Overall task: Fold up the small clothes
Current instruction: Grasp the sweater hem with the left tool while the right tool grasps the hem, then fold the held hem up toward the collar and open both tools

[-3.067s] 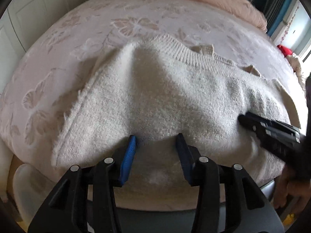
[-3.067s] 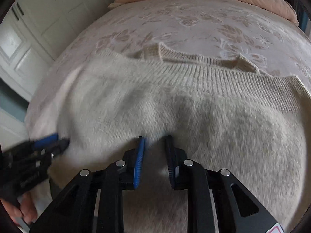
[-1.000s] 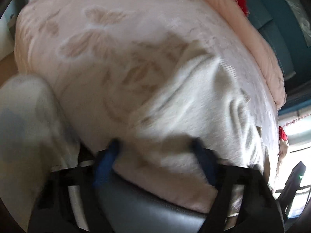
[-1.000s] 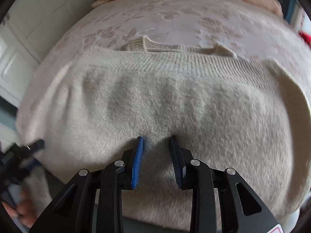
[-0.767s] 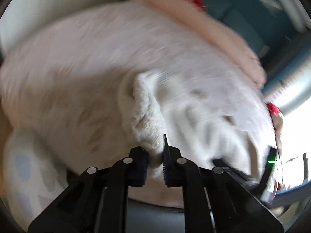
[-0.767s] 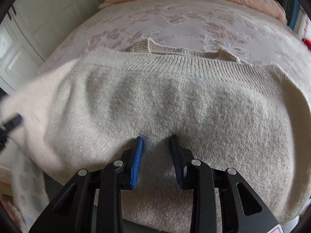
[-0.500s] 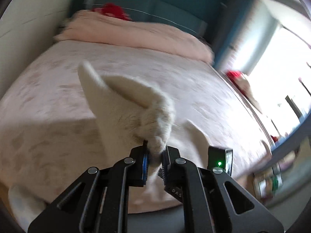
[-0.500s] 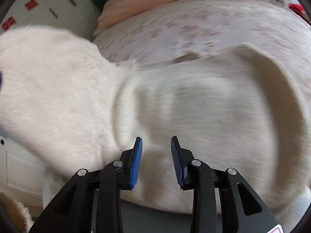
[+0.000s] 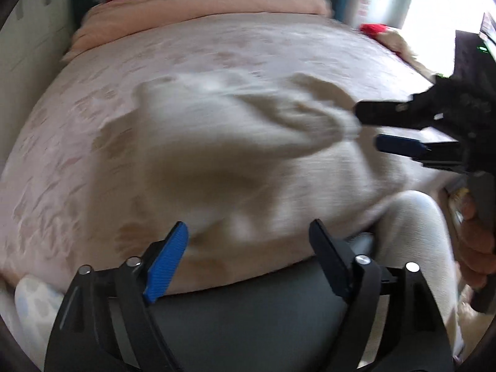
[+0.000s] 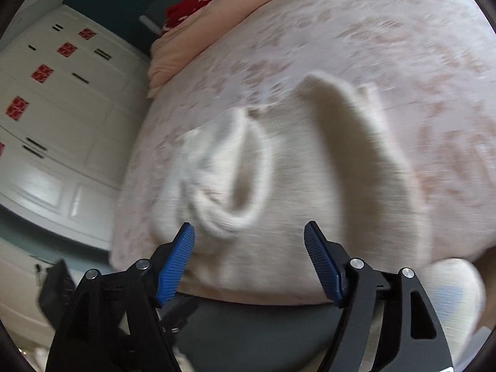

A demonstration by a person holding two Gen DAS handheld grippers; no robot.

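1. a cream knit sweater point(image 9: 217, 155) is seen lying bunched on the pink floral bedspread point(image 9: 77, 99), near the bed's near edge.
2. the left gripper point(image 9: 248, 241) is shown with its jaws opening; nothing is pinched between them, and the sweater lies just beyond the tips.
3. the right gripper point(image 10: 249, 245) is likewise opening and empty; a rolled fold of the knit point(image 10: 226, 186) is seen just ahead of its left finger.
4. in the left view, the right gripper point(image 9: 369, 130) is seen at the sweater's right end.
5. the garment's long axis is judged to run left to right; each end is nearer its own gripper.
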